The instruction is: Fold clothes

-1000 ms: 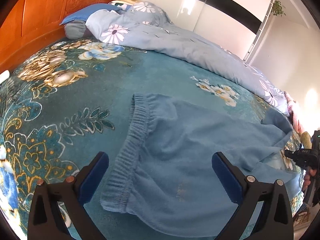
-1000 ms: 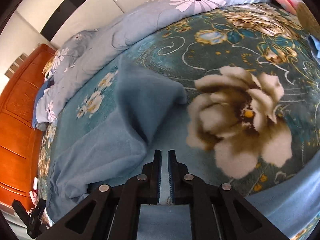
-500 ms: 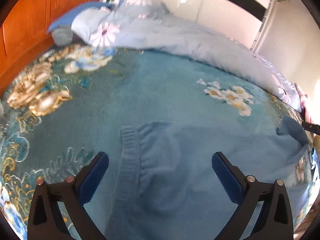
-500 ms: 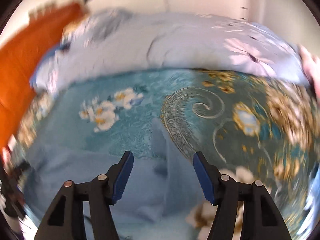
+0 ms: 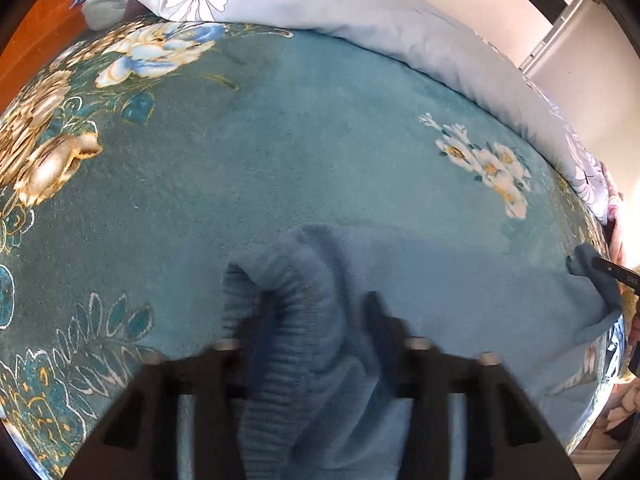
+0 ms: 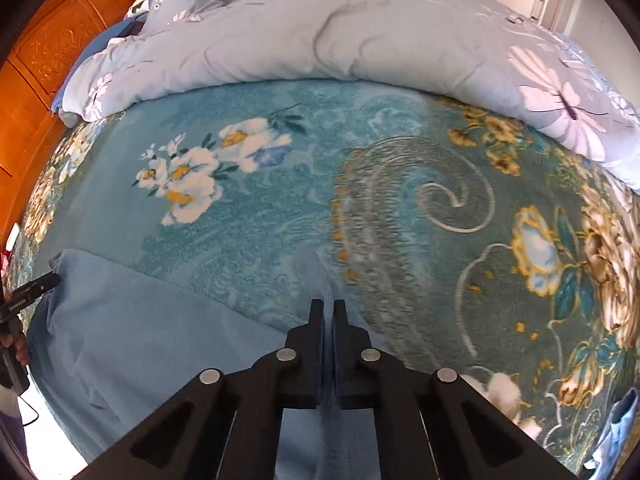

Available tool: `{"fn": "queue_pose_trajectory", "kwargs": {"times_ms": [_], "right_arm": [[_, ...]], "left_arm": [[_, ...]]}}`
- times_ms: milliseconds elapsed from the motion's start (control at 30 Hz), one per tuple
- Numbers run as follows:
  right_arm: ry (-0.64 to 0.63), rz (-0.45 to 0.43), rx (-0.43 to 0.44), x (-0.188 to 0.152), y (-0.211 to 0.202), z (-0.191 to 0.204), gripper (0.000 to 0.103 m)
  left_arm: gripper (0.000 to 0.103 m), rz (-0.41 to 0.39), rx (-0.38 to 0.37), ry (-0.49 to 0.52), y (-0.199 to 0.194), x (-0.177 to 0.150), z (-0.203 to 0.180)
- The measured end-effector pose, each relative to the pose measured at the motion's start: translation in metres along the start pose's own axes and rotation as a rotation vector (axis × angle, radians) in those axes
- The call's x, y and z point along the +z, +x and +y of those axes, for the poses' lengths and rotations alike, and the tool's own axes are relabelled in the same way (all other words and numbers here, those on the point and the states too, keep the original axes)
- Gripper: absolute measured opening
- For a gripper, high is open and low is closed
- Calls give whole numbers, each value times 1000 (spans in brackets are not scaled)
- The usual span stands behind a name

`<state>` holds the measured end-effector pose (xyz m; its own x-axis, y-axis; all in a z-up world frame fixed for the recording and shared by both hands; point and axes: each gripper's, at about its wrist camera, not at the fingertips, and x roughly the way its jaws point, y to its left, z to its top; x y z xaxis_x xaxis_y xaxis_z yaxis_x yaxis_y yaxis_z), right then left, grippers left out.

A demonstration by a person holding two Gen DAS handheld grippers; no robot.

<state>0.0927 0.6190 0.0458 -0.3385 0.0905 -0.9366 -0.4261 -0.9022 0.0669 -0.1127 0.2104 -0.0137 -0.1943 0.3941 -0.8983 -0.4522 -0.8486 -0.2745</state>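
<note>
Currently the trousers (image 5: 460, 292) lie flat on the floral blanket (image 5: 280, 160), on the near part of the bed. Long axis runs side to side across both wrist views: ribbed waistband (image 5: 288, 320) at the left gripper's end, the leg end toward the right gripper.

Left gripper (image 5: 316, 320): jaws are closing, blurred with motion, and the waistband is bunched up in a hump between them. I cannot tell whether the pads press on the cloth.

Right gripper (image 6: 328, 312): fingers are pinched nearly together on a thin fold of the trouser cloth at the leg end, with a sliver of blue fabric showing in the gap. In the left view its tip sits at the far right edge, where the cloth rises into a small peak.

A pale blue quilt (image 6: 340, 40) is heaped along the far side of the bed, well apart from the trousers. An orange wooden headboard (image 6: 36, 80) stands at the left.
</note>
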Motion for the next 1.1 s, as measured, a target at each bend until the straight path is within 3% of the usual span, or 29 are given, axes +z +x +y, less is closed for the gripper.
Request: {"fn": "queue_pose_trajectory", "kwargs": {"times_ms": [33, 67, 200, 300, 400, 533, 667, 733, 900, 1000, 1100], "right_arm": [[19, -26, 5, 0, -7, -6, 4], [40, -54, 10, 0, -14, -13, 4], [219, -277, 58, -8, -73, -60, 4], [339, -418, 53, -38, -111, -101, 4], [434, -433, 57, -75, -113, -132, 4], [517, -319, 37, -118, -71, -156, 4], [604, -237, 62, -138, -30, -176, 4], [611, -235, 77, -137, -25, -180, 4], [554, -384, 109, -113, -62, -179, 4], [539, -430, 106, -112, -70, -176, 4], [565, -322, 73, -127, -39, -183, 4]], "left_arm": [[13, 4, -6, -9, 2, 0, 0], [11, -9, -19, -33, 1, 0, 0], [10, -139, -26, -76, -19, -4, 1], [10, -187, -21, -92, -30, -8, 7], [10, -197, -3, -84, -32, -13, 12], [10, -158, -21, -133, -18, -9, 25], [10, -144, -10, -151, -10, -8, 26], [10, -146, 0, -139, -10, -7, 23], [10, -235, -25, -126, -28, -6, 17], [10, -209, -5, -127, -20, -8, 17], [11, -161, 8, -141, -4, -12, 20]]}}
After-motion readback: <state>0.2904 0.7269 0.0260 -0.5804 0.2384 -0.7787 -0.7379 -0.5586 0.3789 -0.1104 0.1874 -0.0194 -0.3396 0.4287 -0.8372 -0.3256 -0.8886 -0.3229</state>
